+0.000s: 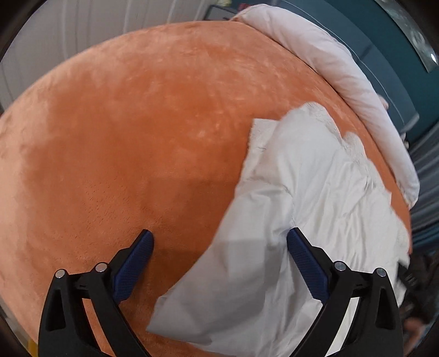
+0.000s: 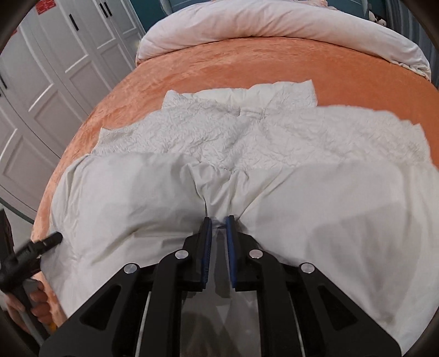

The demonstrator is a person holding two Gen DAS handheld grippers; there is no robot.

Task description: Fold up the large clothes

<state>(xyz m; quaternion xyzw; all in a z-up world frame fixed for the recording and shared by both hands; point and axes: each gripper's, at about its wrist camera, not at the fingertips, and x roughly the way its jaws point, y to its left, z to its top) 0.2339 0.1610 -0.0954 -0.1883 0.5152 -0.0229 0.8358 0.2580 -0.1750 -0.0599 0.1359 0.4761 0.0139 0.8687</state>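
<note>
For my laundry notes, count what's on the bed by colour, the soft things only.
White: 1, the garment, pinched by the right gripper.
Orange: 1, the blanket.
Pale pink: 1, the duvet.
Total: 3

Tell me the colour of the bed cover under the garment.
Orange bed cover, plain and plush; clearest in the left wrist view.

No legible text or labels anywhere.
</note>
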